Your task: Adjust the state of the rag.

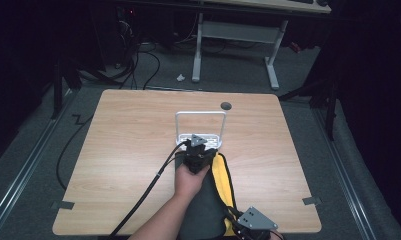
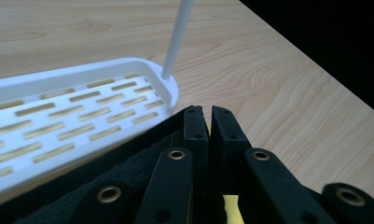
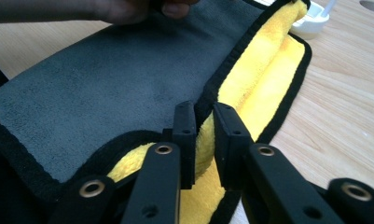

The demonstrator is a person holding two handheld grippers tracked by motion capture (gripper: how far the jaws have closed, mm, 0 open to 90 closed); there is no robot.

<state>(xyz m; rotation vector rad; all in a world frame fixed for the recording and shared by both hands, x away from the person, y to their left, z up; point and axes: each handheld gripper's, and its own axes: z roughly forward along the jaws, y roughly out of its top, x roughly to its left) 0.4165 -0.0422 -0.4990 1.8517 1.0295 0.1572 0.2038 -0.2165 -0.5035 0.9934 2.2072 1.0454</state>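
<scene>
A grey and yellow cloth (image 1: pixel 208 200) is lying folded lengthwise near the middle of the table's (image 1: pixel 128 150) near edge, its far end touching a white slotted rack (image 1: pixel 200 131) that is standing about the table's centre. The person's left hand (image 1: pixel 190 181) is carrying the left gripper (image 2: pixel 204 112) at that far end, and its jaws are sitting almost together on the cloth's black-trimmed edge, just beside the rack's rounded corner (image 2: pixel 168 86). Over toward the near right, at the table's edge, the right gripper (image 3: pixel 204 114) is pinching a yellow fold of the cloth between narrowly parted jaws. To my eye, both ends are being held so the cloth can be lifted and draped over the rack's upright white bar (image 1: pixel 200 114). The next move probably calls for raising both grippers together, keeping the cloth taut so neither end slips.
</scene>
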